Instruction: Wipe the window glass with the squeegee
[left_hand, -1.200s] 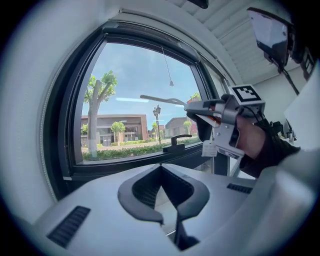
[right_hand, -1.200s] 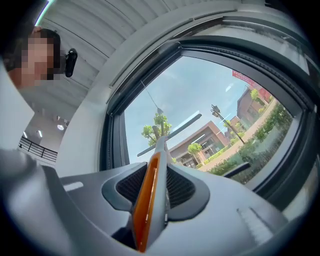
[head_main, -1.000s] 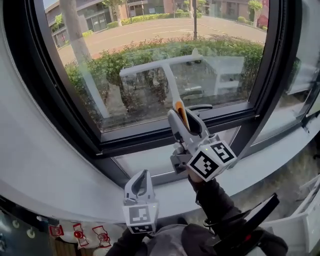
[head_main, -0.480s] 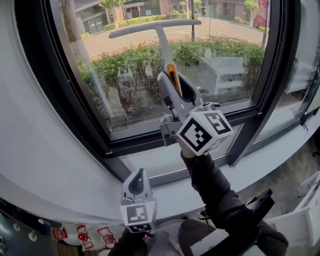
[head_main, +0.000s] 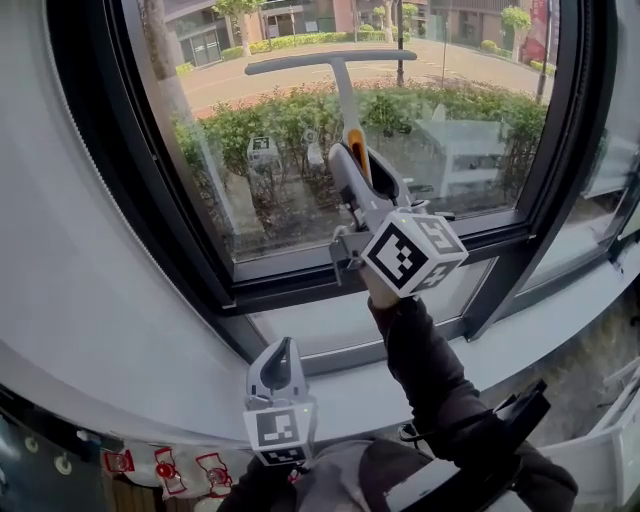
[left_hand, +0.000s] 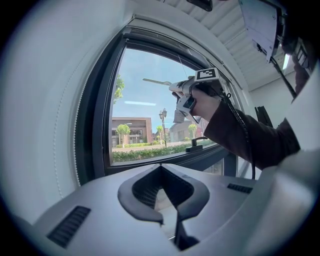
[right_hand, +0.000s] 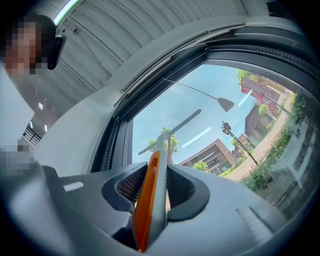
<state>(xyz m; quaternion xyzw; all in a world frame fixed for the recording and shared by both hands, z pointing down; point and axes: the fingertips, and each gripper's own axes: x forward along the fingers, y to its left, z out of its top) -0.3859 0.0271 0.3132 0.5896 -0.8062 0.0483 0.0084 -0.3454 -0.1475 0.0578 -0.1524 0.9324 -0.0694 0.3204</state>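
Note:
A grey squeegee (head_main: 346, 92) with an orange strip on its handle is in my right gripper (head_main: 356, 162), which is shut on the handle. Its crossbar blade (head_main: 330, 62) lies against the upper part of the window glass (head_main: 250, 160). In the right gripper view the orange and grey handle (right_hand: 149, 192) runs up between the jaws to the blade (right_hand: 172, 131) on the pane. My left gripper (head_main: 278, 352) hangs low by the sill, jaws shut on nothing. The left gripper view shows its jaws (left_hand: 162, 192) closed and the right gripper (left_hand: 186, 97) raised at the glass.
A dark window frame (head_main: 120, 190) surrounds the pane, with a lower fixed pane (head_main: 330, 320) and a grey curved sill (head_main: 150, 370) beneath. A black window handle (left_hand: 196, 144) sits on the bottom frame. Hedges, a street and buildings lie outside. A white curved wall (head_main: 40, 250) stands at the left.
My right gripper has carried the squeegee up the glass, from near the pane's middle to its upper part, then slightly right. The left gripper has barely moved.

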